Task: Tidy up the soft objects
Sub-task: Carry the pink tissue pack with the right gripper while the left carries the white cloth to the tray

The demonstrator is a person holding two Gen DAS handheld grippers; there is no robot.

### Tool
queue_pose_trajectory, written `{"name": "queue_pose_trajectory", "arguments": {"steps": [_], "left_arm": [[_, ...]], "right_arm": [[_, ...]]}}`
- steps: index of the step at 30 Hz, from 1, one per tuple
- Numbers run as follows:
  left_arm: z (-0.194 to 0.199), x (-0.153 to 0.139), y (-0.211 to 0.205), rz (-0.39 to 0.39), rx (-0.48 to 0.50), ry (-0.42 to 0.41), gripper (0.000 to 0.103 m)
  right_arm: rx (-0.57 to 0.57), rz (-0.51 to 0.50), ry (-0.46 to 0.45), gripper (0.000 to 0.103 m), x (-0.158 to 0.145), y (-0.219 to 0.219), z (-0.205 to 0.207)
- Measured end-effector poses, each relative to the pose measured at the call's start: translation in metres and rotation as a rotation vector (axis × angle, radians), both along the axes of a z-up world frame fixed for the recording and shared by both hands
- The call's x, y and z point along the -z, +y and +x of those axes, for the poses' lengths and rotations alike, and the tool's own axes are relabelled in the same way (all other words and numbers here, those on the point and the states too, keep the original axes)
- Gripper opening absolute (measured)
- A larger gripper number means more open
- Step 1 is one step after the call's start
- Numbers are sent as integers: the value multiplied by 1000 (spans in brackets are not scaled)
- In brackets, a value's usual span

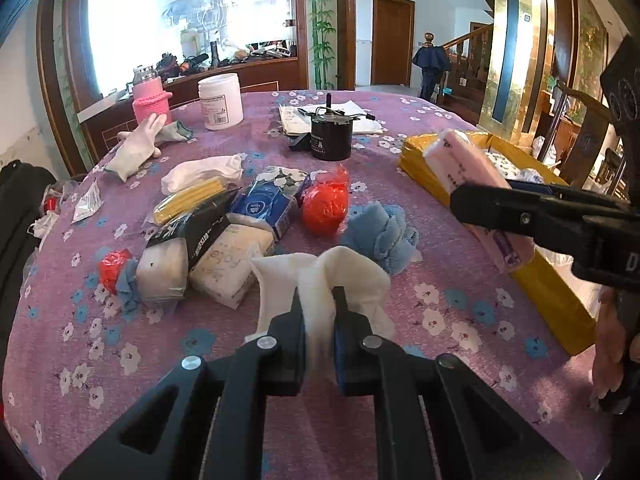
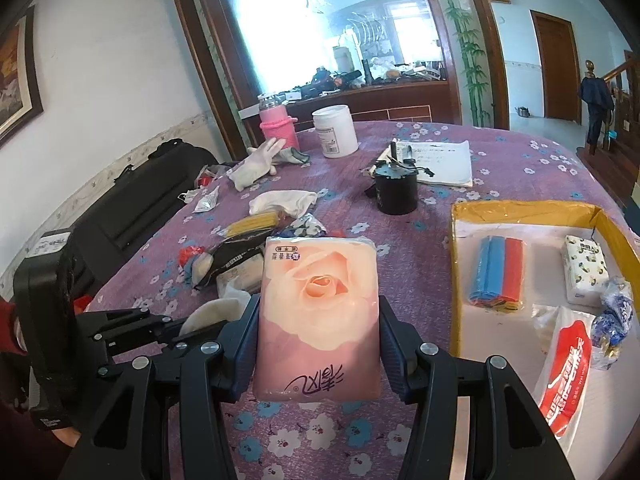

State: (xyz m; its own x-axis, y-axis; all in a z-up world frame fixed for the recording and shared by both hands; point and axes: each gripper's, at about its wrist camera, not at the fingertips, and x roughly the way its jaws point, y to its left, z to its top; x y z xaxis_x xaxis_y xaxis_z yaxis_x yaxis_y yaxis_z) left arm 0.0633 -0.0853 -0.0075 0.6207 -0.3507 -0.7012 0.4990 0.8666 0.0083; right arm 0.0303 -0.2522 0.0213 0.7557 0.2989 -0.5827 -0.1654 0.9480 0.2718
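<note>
The right hand-held gripper (image 2: 318,344) pinches the pink rose-printed tissue pack (image 2: 318,316) left of the yellow cardboard tray (image 2: 524,210), not over it (its plastic could slip), while the left hand-held gripper (image 1: 318,300) clamps a limp white cloth (image 1: 320,276).

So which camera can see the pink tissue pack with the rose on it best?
The right wrist view. There the pink plastic tissue pack with the rose picture faces the camera, its whole front showing between the right hand-held gripper's pads. The left wrist view shows the pack only edge-on at the right, above the yellow cardboard box.
</note>
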Motion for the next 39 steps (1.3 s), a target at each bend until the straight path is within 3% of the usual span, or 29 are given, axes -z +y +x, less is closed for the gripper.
{"name": "queue_pose_trajectory", "arguments": {"steps": [13, 23, 33, 39], "left_arm": [[-19, -31, -34, -1, 71, 0, 11], [-19, -60, -117, -37, 183, 18, 11], [2, -39, -204, -24, 230, 79, 11], [14, -11, -224, 15, 213, 139, 11]], "right_arm": [[61, 45, -11, 58, -11, -27, -5], [259, 140, -28, 58, -24, -101, -14], [479, 134, 1, 58, -22, -173, -24], [559, 128, 138, 58, 2, -202, -17]]}}
